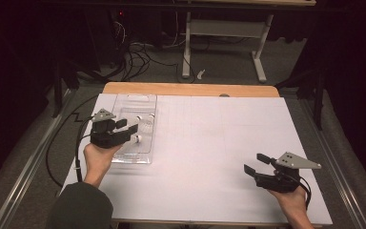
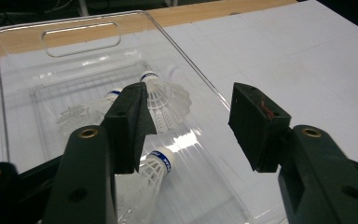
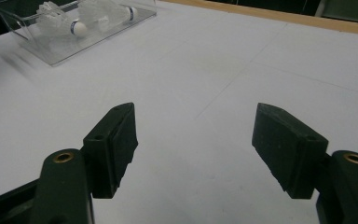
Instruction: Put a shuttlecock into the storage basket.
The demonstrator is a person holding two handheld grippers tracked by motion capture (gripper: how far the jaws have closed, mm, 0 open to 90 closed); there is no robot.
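A clear plastic tray (image 1: 136,98) stands on the left of the white table and holds several white shuttlecocks. My left gripper (image 1: 127,126) hovers over the tray's near half, open and holding nothing. In the left gripper view its jaws (image 2: 189,126) stand wide apart above the tray (image 2: 28,29). One shuttlecock (image 2: 168,95) lies just past the left jaw and another (image 2: 157,164) below it. My right gripper (image 1: 256,162) is low over the table's near right part, open and empty. Its jaws (image 3: 193,140) frame bare table, with the tray (image 3: 51,53) and a shuttlecock (image 3: 77,27) far off at upper left.
The white table top (image 1: 209,138) has a wooden strip (image 1: 190,88) along its far edge. Beyond it, on the floor, stand a desk's white legs (image 1: 187,52) and a tangle of cables (image 1: 138,57). A black cable (image 1: 78,143) trails off the table's left side.
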